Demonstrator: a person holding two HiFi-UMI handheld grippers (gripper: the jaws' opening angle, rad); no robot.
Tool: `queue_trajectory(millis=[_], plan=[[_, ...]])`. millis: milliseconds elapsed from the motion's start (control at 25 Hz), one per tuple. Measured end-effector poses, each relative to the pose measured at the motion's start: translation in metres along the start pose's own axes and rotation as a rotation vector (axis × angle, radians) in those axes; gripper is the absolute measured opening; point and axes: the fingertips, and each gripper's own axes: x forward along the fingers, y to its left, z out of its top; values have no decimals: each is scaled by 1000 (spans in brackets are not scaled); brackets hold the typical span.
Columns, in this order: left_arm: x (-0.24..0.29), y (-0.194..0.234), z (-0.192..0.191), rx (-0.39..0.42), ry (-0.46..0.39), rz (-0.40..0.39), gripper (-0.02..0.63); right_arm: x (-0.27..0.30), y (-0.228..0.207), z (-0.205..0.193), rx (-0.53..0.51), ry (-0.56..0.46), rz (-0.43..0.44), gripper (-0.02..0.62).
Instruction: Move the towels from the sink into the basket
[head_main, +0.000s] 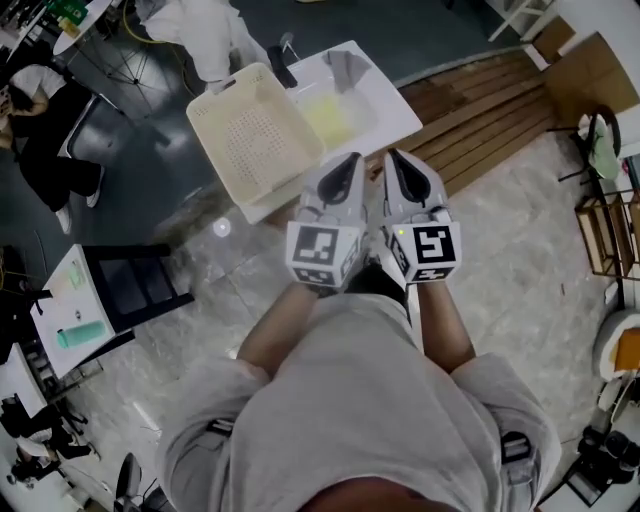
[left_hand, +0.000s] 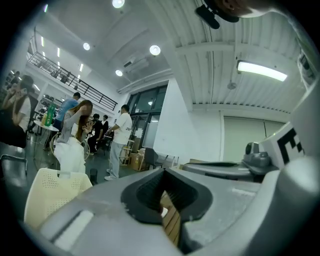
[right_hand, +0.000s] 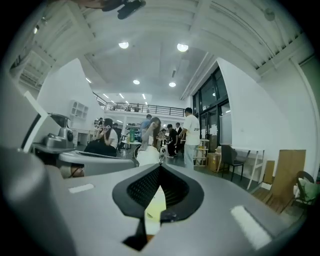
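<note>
Both grippers are held level, side by side and just apart, ahead of the person's chest. Left gripper (head_main: 351, 162) (left_hand: 163, 173): tongs pressed together, nothing between the pads. Right gripper (head_main: 396, 160) (right_hand: 159, 168): tongs likewise pressed together, nothing pinched.

Ahead stands a white rectangular sink (head_main: 392, 108). A pale yellow towel (head_main: 330, 118) lies in its basin. A cream perforated plastic basket (head_main: 215, 128) (left_hand: 50, 192) sits just beside the basin on the left, its right wall along the basin's rim. In the head view both gripper tips overlap the sink's near edge.

Grey tiled floor (head_main: 500, 250) lies open to the person's right. A wooden slatted deck (head_main: 480, 125) borders the sink on the right. A black chair (head_main: 130, 285) stands well apart at the left.

Only the head view shows the towel in the basin. The left gripper view shows the basket's side wall from low down. Both gripper views show standing people (left_hand: 120, 140) (right_hand: 191, 135) and round ceiling lights (left_hand: 155, 50) (right_hand: 182, 47), which the head view lacks. In the right gripper view a pale yellow patch shows through the opening behind the closed tips; whether it is the towel cannot be told
</note>
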Motion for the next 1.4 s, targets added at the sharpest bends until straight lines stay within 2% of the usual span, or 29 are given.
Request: queue_trajectory(millis=[280,440,680,960,1400], plan=[[80,36,-11,-21,13,74,20,81,-59,-19,-3,26,68,6],[150,66,-17,-39,27,153,20,149,-99,-30,-31,57,169,6],[237,107,-42,-87,107,285,20,241,-155,-58,-45,143,304,6],[270,137,-88,-175,202,411,20,290,-170,-101,-15,240,403,6],[294,188,-131,-221,271,493,20,348,-163,-157,-16,349,464,6]])
